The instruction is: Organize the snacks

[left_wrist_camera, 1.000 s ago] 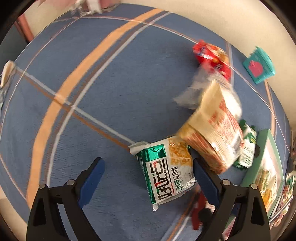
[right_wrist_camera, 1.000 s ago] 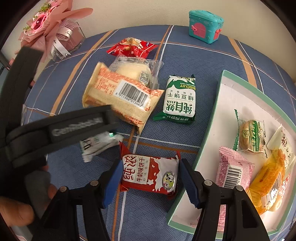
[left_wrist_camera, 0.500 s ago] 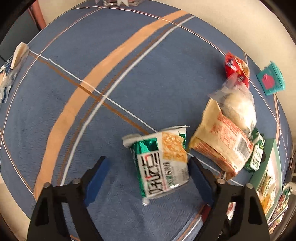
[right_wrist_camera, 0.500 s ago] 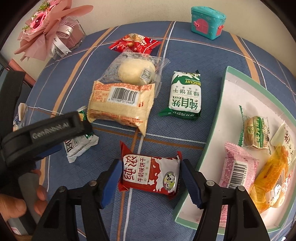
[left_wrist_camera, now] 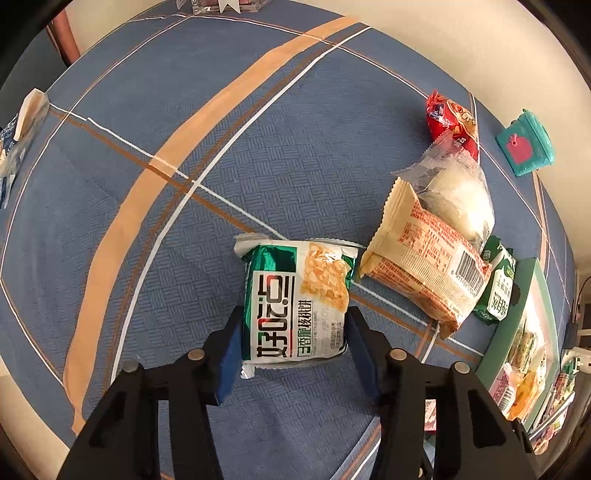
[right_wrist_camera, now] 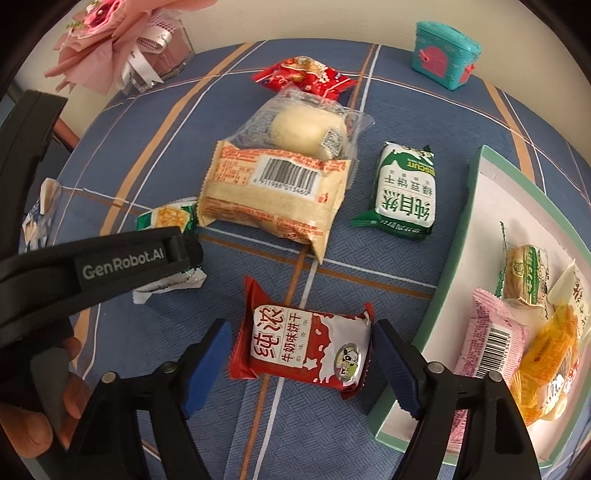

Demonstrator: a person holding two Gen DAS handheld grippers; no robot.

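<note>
My left gripper (left_wrist_camera: 293, 345) is shut on a green and white snack packet (left_wrist_camera: 295, 299) that lies on the blue tablecloth; the packet also shows in the right wrist view (right_wrist_camera: 168, 221), partly behind the left gripper's body. My right gripper (right_wrist_camera: 299, 363) is open, its fingers on either side of a red and white milk biscuit packet (right_wrist_camera: 306, 345), not touching it. A green-rimmed white tray (right_wrist_camera: 447, 295) at the right holds several snacks.
A beige barcode packet (right_wrist_camera: 273, 195), a clear-wrapped bun (right_wrist_camera: 306, 127), a red packet (right_wrist_camera: 299, 75) and a green biscuit packet (right_wrist_camera: 404, 192) lie on the cloth. A teal toy chest (right_wrist_camera: 445, 53) and a pink bouquet (right_wrist_camera: 122, 33) stand at the back.
My left gripper has closed its fingers onto the green and white packet. My right gripper has moved slightly nearer the red and white packet and stays open.
</note>
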